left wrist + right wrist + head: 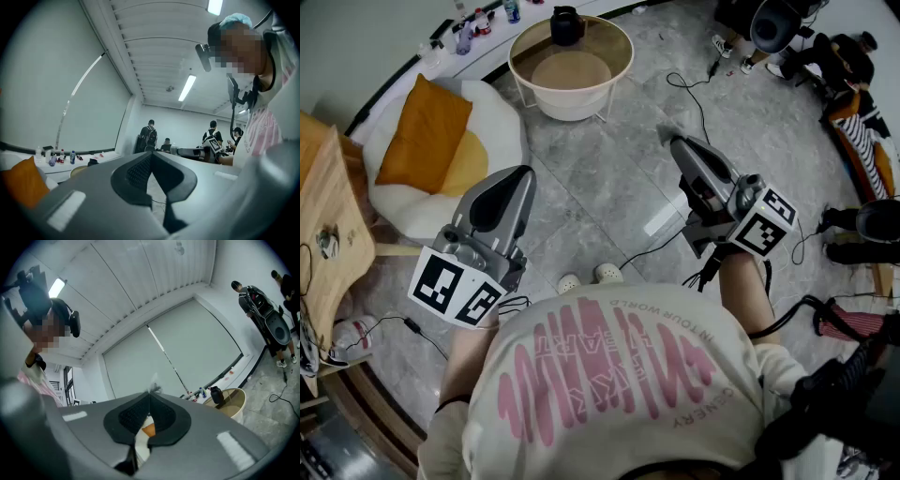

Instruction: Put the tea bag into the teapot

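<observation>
A black teapot (567, 23) stands on a round cream side table (527, 66) across the floor; the right gripper view also shows the teapot (215, 394). My right gripper (673, 141) is held up in the air, pointing toward that table. Its jaws are shut on a thin pale wisp that pokes out past their tips, apparently the tea bag (153, 382). My left gripper (523, 172) is raised beside it, shut, with nothing between its fingers. In the left gripper view its jaws (151, 155) meet in a closed line.
A white floor cushion (492, 131) carrying an orange pillow (427, 136) lies left of the table. A wooden table (328, 225) is at far left. Cables (689, 89) run over the grey marble floor. People stand at the back right (844, 66). Bottles (512, 11) line the window ledge.
</observation>
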### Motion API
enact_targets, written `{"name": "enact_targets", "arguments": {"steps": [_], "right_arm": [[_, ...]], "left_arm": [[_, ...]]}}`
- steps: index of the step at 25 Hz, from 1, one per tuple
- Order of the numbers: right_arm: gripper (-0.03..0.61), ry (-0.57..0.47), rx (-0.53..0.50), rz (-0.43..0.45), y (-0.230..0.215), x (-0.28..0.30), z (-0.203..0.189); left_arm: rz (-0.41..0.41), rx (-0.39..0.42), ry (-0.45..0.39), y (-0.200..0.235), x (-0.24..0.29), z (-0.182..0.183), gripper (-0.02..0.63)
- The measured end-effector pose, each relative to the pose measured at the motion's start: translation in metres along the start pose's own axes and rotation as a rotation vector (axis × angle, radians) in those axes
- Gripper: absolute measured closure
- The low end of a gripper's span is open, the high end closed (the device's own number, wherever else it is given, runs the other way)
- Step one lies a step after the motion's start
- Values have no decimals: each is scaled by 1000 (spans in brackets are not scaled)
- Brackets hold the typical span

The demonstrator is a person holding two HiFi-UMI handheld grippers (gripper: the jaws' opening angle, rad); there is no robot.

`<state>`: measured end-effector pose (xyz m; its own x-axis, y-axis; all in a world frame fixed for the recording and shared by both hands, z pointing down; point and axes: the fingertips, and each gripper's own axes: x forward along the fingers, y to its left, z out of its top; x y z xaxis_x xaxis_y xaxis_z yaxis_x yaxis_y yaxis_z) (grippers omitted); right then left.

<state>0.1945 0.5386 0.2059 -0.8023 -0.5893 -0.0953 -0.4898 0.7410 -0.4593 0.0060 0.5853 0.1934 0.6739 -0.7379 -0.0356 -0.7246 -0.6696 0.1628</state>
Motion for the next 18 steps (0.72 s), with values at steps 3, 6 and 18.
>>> {"name": "enact_targets", "arguments": {"steps": [3,6,18], "right_arm": [[572,5,-4,4,4,2,-1],[572,13,-4,6,5,5,-4],[572,5,19,-14,8,29,-17]], "left_arm": [[0,1,0,1,-4,1,598],[1,-2,0,3,-7,2,598],[10,-3,-6,28,-31,4,598]]}}
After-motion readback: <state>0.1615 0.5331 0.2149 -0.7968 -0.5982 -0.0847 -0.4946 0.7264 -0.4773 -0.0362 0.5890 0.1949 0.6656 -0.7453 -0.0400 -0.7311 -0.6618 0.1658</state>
